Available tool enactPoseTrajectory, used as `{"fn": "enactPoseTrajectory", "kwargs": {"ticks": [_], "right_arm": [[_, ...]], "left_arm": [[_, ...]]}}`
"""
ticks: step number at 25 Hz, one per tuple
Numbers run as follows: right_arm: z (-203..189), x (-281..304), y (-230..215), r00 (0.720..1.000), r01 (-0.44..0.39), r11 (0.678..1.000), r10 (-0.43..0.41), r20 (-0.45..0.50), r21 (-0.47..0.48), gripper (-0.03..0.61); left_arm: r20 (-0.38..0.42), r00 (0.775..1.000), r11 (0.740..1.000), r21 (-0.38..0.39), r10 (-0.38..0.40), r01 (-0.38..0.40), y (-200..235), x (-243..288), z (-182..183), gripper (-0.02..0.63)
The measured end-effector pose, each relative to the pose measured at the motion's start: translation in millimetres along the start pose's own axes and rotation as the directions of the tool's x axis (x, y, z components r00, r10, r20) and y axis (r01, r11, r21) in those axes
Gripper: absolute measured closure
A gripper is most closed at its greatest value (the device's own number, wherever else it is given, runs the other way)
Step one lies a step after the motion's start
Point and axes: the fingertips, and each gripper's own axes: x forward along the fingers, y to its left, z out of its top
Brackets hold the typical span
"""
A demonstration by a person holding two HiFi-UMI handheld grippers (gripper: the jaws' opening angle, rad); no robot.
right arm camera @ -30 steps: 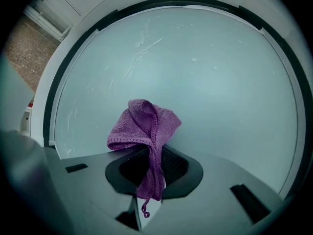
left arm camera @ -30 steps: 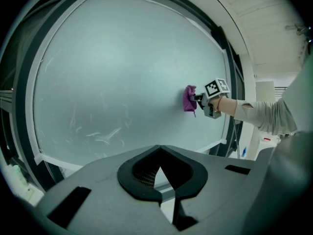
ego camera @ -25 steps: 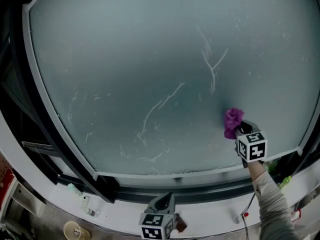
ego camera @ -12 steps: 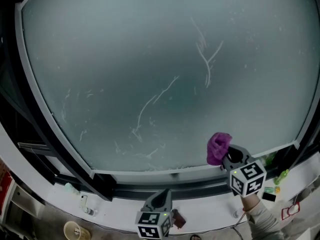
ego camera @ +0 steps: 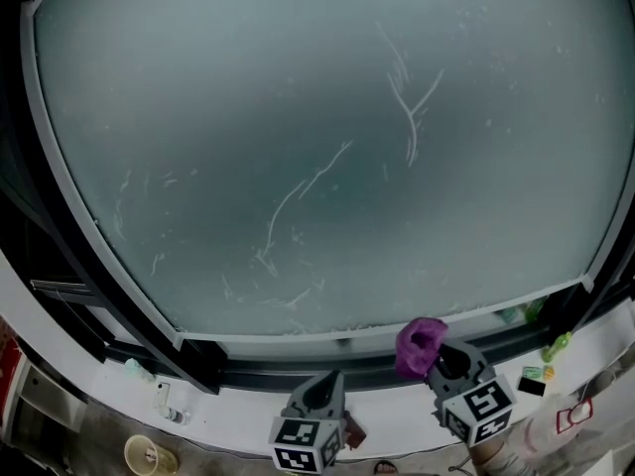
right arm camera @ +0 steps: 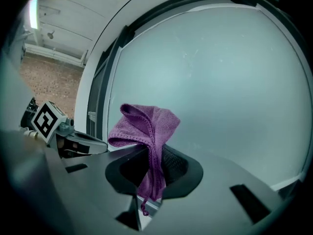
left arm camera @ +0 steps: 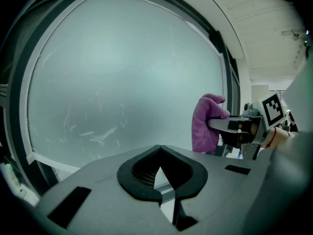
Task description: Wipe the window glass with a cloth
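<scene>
1. Head view: the large frosted window glass pane fills the picture, with pale scratchy streaks across its middle and lower left, so there is plenty left to wipe. The crumpled purple knitted cloth sits below the pane's bottom edge, over the dark lower window frame rail, so it is off the glass and wiping nothing. The right gripper carries it with the wad pointing up toward the pane, probably ready to be laid on it. The left gripper hangs low just beside it, clear of the wiping path

2. Left gripper view: this tool's jaws are pressed together with nothing between them. It points at the lower part of the pane and seems idle, as one cloth needs only one tool. The cloth shows at the right, hanging from the other tool

3. Right gripper view: the jaws pinch the cloth by its lower part, with a loose thread dangling beneath. The bulk folds over above the tips as a soft pad, likely so that fabric meets the glass rather than hard jaws. The pad is not pressed against the pane
</scene>
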Motion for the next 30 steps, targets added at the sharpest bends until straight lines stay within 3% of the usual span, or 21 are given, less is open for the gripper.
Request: {"fn": "enactPoseTrajectory", "kwargs": {"ticks": [4, 30], "right_arm": [[-11.9, -8.3, 9.8, 1.000, -0.018, 0.999, 0.018, 0.002, 0.042, 0.528], [-18.4, -21.2, 19.7, 0.998, -0.055, 0.998, 0.055, -0.003, 0.027, 0.528]], "left_arm": [[-0.008, 1.000, 1.000, 0.024, -0.009, 0.009, -4.6, 3.1, -0.8, 0.609], [-0.027, 1.000, 1.000, -0.011, 0.006, -0.006, -5.8, -4.6, -8.6, 0.609]]}}
